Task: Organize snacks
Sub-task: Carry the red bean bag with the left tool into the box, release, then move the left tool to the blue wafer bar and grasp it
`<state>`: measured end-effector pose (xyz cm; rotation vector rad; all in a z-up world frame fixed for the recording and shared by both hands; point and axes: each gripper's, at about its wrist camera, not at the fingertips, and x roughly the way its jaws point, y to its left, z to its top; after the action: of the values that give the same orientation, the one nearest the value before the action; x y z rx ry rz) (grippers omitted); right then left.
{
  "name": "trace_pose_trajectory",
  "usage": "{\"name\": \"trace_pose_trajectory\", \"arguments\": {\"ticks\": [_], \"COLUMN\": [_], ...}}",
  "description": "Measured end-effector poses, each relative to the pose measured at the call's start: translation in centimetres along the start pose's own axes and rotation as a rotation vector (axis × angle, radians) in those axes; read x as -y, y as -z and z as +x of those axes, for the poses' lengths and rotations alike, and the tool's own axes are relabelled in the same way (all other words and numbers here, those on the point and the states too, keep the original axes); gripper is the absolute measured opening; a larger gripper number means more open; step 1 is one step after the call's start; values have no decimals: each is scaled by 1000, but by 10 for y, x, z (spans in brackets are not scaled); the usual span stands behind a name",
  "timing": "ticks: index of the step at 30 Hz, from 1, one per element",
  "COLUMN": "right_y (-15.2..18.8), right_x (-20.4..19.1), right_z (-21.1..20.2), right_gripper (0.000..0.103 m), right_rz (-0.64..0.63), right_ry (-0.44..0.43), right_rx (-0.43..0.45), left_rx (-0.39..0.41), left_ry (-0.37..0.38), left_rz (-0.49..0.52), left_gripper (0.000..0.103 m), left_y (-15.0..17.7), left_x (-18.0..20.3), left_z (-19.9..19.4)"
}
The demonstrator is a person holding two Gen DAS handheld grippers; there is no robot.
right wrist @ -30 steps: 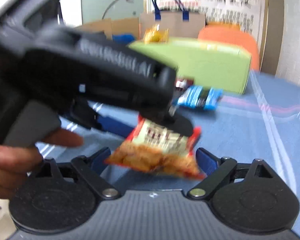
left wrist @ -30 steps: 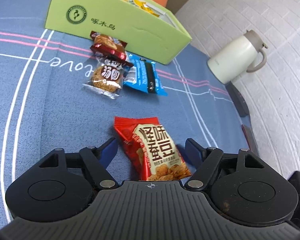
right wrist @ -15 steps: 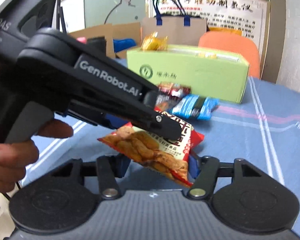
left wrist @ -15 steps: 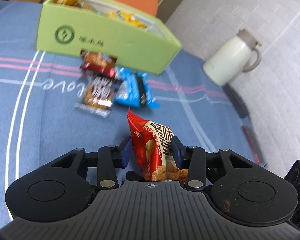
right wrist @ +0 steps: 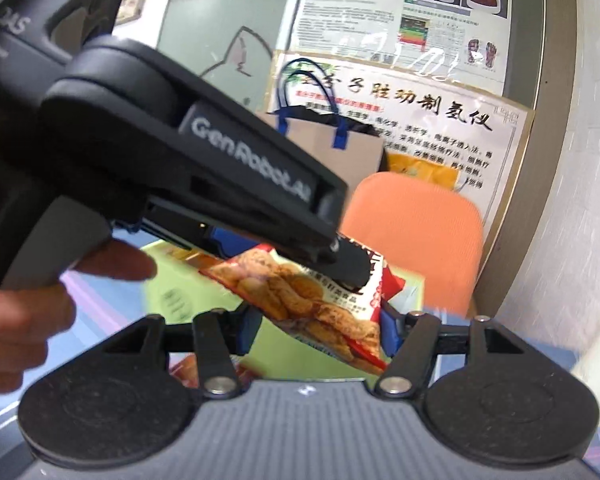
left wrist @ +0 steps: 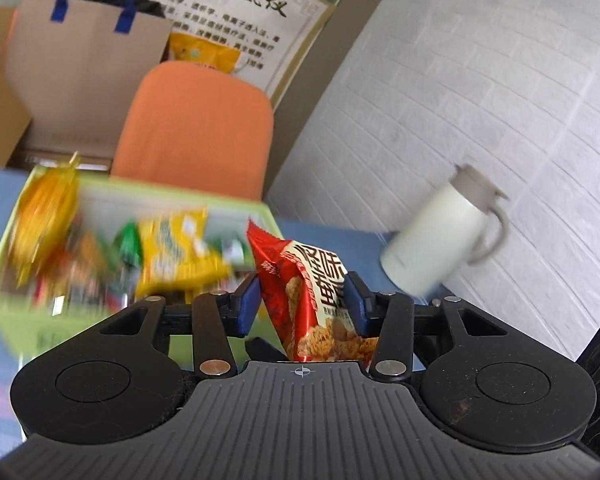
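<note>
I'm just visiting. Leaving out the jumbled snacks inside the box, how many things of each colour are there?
red snack packet: 1
green box: 1
white jug: 1
orange chair: 1
brown paper bag: 1
Total: 5

Left tongs and right tongs both point slightly downward, their jaws easing apart.
</note>
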<state>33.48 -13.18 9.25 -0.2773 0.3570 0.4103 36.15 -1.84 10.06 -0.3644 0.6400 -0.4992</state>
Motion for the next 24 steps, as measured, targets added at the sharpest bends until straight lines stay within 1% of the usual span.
{"name": "trace_pose_trajectory", "arguments": {"ticks": [2, 4, 6, 8, 10, 11, 12, 13, 14, 16, 18, 20, 21, 22, 23, 24], "right_y": [-3, 1, 5, 17, 22, 21, 21, 20, 17, 8, 2, 5, 10, 17, 26, 37], "right_x": [13, 22, 30, 32, 38, 40, 38, 35, 32, 36, 39, 37, 34, 32, 33, 27], "right_z": [31, 60, 85, 106, 112, 113, 109, 103, 95, 76, 53, 24, 11, -1, -3, -15], "right_gripper": [69, 69, 70, 70, 81, 84, 90, 94, 93, 93, 94, 94, 95, 100, 100, 100], "right_rz": [12, 19, 20, 21, 73, 66, 33, -14, -47, -44, -27, -27, -16, 6, 34, 63], "right_ry": [-4, -14, -16, -32, -75, -76, -39, 5, 20, 26, 29, 31, 21, -6, -38, -81], "right_rx": [-28, -63, -92, -131, -131, -135, -122, -100, -84, -37, 5, 49, 67, 76, 74, 59], "left_rx": [-15, -42, -69, -105, -135, -136, -131, -121, -108, -52, 0, 28, 39, 48, 49, 32], "left_ry": [-21, -44, -63, -84, -91, -84, -68, -43, -27, -30, -28, -16, -14, -10, 1, 16], "left_rz": [2, -4, -18, -32, -22, -20, -25, -31, -40, -42, -30, -17, -4, 3, 0, -12], "left_gripper": [27, 27, 27, 26, 28, 31, 34, 46, 56, 61, 63, 65, 67, 71, 72, 72], "left_y": [-16, -25, -26, -25, -22, -19, -18, -18, -18, -22, -23, -18, -12, -4, 6, 17], "left_x": [-6, -17, -30, -43, -50, -53, -54, -55, -54, -50, -45, -40, -40, -40, -41, -42], "left_z": [26, 54, 79, 101, 115, 118, 119, 116, 111, 92, 64, 31, 15, 2, -9, -17]}}
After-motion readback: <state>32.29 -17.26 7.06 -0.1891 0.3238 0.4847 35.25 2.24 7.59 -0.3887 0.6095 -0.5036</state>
